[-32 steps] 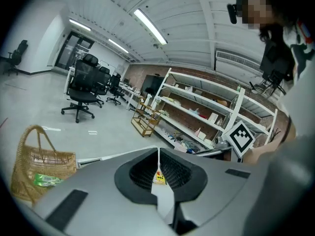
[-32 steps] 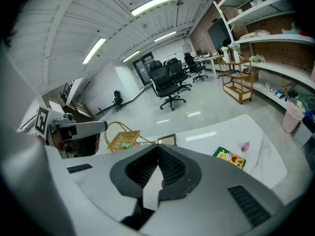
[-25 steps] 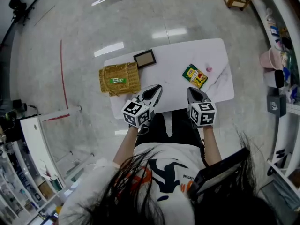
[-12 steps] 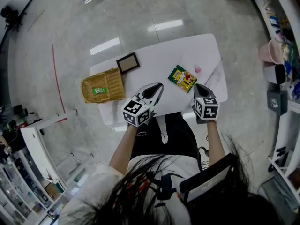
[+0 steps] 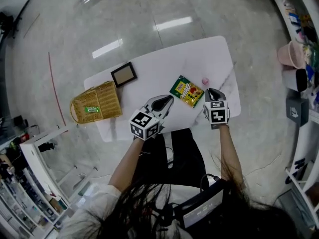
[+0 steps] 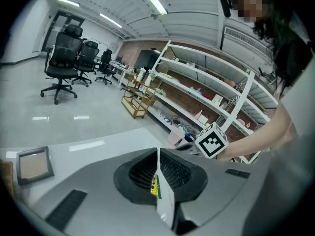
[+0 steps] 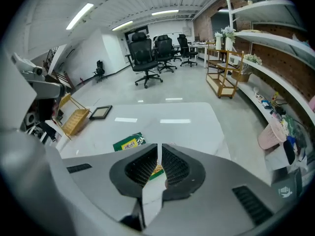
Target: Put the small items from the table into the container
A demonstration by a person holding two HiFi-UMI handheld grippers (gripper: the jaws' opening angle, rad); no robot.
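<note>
Four things lie on the white table. At its left end sits the wicker basket, which seems to overhang the edge. A small green packet lies inside it, so I take it for the container the task means. Just right of it and farther back lies a dark-framed panel, apart from everything else. The left gripper hangs over the near edge with its jaws pressed together on nothing, tips aimed toward the green-and-yellow snack packet, which lies flat just beyond it to the right. Closed jaws suit an approach rather than a grab, so they would have to part before any pick. A small pink item sits just beside the packet's far right corner. The right gripper, its jaws likewise together and empty, points steeply down near both. Packet and pink item lie well apart from the basket, so either would need carrying leftward.
</note>
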